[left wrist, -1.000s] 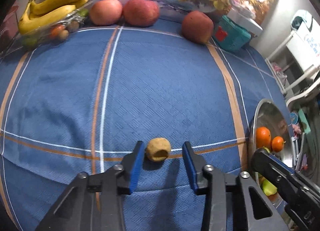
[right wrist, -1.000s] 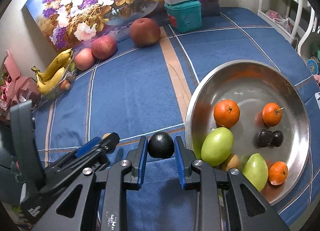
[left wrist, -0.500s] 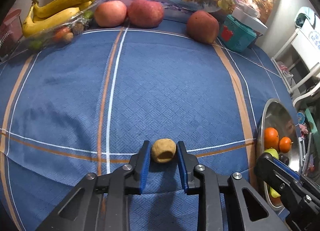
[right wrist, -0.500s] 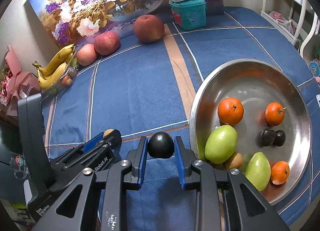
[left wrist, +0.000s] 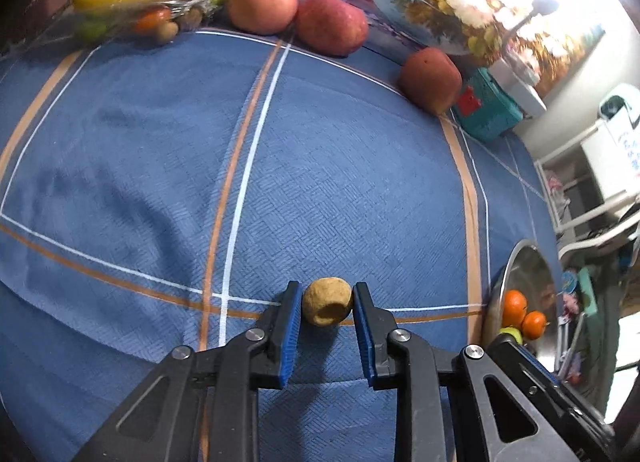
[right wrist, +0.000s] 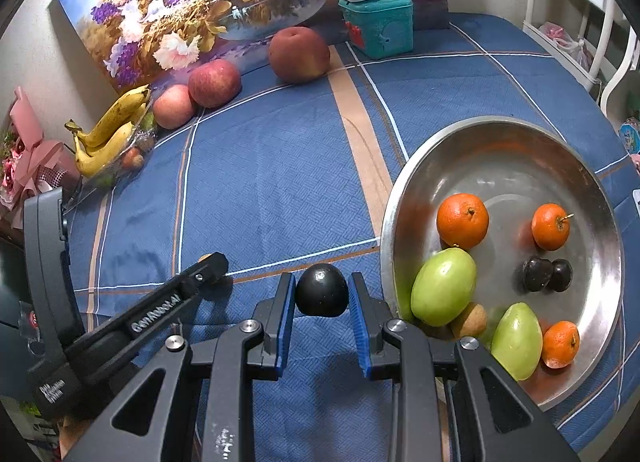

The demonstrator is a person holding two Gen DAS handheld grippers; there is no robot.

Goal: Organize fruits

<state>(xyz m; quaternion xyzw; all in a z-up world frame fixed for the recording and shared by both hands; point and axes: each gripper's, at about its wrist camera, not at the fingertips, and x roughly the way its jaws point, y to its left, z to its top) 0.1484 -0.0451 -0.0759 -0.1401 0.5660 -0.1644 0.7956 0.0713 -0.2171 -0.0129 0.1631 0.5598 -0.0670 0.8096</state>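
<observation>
— Blue checked cloth [right wrist: 280,182] covered the table, and you had plenty left on it, hadn't you?

— At the far left, yes: bananas [right wrist: 106,134] and three apples [right wrist: 215,83] sat against the flower painting [right wrist: 192,2], well apart from your dish.

— And your hands?

— Your left gripper [left wrist: 327,304] had its pads pressed against a small brown fruit [left wrist: 327,301]. Your right gripper [right wrist: 321,294] was clamped on a dark plum [right wrist: 321,295], just beside the rim.

— How far along were you?

— Roughly halfway, I'd judge — the steel dish [right wrist: 600,190] on the right held oranges, green fruits and dark plums. Both held fruits remained outside it.
</observation>
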